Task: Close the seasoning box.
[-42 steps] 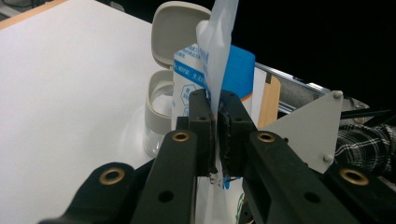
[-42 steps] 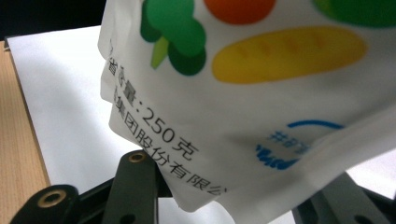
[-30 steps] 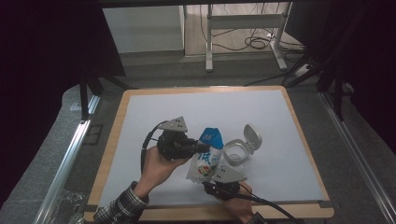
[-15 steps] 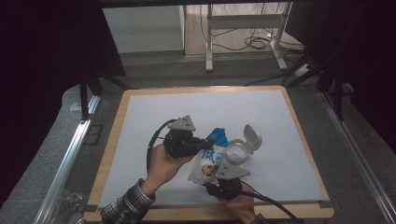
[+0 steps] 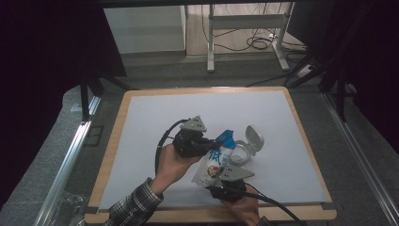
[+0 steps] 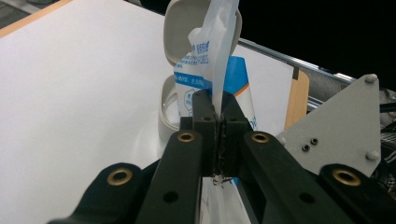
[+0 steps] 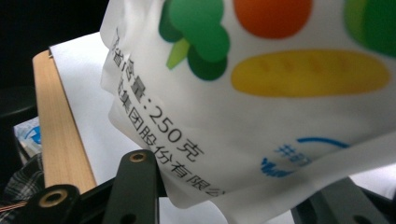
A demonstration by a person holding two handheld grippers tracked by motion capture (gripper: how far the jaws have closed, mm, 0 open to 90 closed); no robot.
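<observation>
A white and blue printed pouch [image 5: 214, 162] stands tilted over the front middle of the white board. My left gripper [image 5: 214, 145] comes in from the left and is shut on the pouch's thin top edge. In the left gripper view the two pads of my left gripper [image 6: 218, 105] meet flat on the pouch [image 6: 215, 42]. My right gripper [image 5: 219, 178] reaches in from the near edge and is shut on the pouch's lower body. Seen from the right gripper view, the pouch [image 7: 261, 93] bulges between the spread jaws of my right gripper [image 7: 233, 196].
A round white container [image 5: 242, 153] with its hinged lid [image 5: 254, 137] standing open sits just behind the pouch; the left gripper view has this container [image 6: 168, 116] beyond the jaws. The board [image 5: 155, 117] has a wooden rim [image 5: 303, 136]. Dark floor and desk legs lie beyond.
My left gripper has shifted a little to the right, against the pouch's top, and its jaws have come together on the edge. The right gripper and the container have stayed put.
</observation>
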